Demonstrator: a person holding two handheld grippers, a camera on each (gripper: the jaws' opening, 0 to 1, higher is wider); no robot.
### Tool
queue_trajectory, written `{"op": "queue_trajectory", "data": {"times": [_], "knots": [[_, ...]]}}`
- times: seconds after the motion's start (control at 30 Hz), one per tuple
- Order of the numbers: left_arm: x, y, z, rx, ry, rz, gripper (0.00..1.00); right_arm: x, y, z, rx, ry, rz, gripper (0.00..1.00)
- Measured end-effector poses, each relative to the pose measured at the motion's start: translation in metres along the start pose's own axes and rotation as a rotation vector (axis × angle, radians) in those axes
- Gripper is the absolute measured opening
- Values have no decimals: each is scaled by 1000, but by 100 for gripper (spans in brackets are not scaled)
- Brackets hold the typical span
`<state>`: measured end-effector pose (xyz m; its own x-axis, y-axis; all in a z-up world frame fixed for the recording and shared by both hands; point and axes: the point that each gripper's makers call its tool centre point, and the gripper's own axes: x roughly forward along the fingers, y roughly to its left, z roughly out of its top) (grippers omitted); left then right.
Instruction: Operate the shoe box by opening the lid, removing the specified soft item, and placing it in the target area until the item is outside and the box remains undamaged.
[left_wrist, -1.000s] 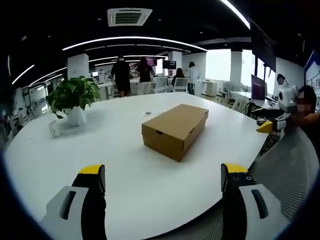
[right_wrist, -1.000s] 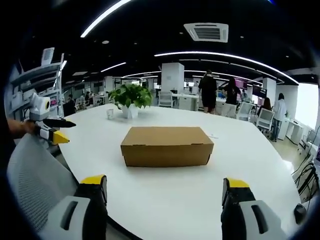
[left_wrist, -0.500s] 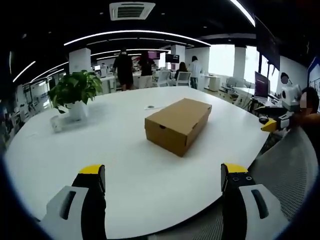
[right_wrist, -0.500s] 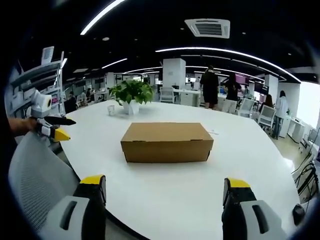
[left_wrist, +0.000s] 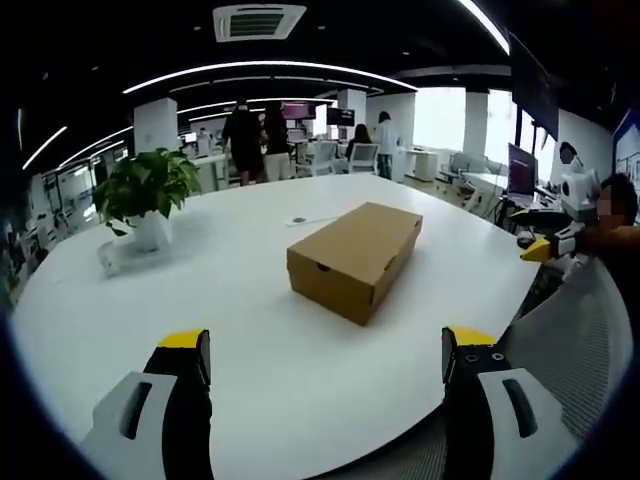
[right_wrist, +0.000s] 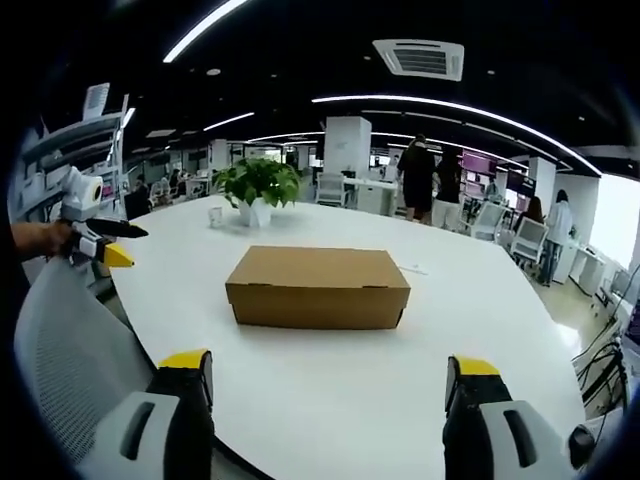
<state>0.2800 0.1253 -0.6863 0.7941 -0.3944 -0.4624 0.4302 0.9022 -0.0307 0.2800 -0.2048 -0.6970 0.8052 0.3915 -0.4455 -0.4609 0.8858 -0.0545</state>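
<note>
Closed box (left_wrist: 356, 258) on white table (left_wrist: 250, 360), both grippers apart from it, jaws wide, holding nothing.

Left gripper view: left gripper (left_wrist: 325, 370) hovers over the near table edge, box ahead at mid-table, turned at an angle, lid shut. Plant (left_wrist: 145, 195) in a white pot stands far left on the table, a small flat item (left_wrist: 297, 221) lies behind the box. Right gripper (left_wrist: 548, 245) shows at the right edge, held off the table beside a mesh chair (left_wrist: 570, 340). Right gripper view: right gripper (right_wrist: 330, 372) also at the near edge, box (right_wrist: 318, 287) seen long side on, centred, lid down. Left gripper (right_wrist: 100, 245) shows at left, off the table, its jaw state unclear there. People (right_wrist: 430, 185) stand in the office behind.
</note>
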Motion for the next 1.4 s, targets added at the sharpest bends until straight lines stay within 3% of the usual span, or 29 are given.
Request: {"op": "queue_trajectory", "data": {"times": [0.7, 1.33, 1.4], "knots": [[26, -11, 16, 19, 17, -28, 100, 25, -12, 13, -85, 30, 90, 97], [58, -26, 25, 10, 26, -23, 100, 62, -45, 23, -142, 23, 138, 96], [63, -29, 25, 13, 32, -28, 100, 67, -49, 26, -105, 12, 148, 96]]}}
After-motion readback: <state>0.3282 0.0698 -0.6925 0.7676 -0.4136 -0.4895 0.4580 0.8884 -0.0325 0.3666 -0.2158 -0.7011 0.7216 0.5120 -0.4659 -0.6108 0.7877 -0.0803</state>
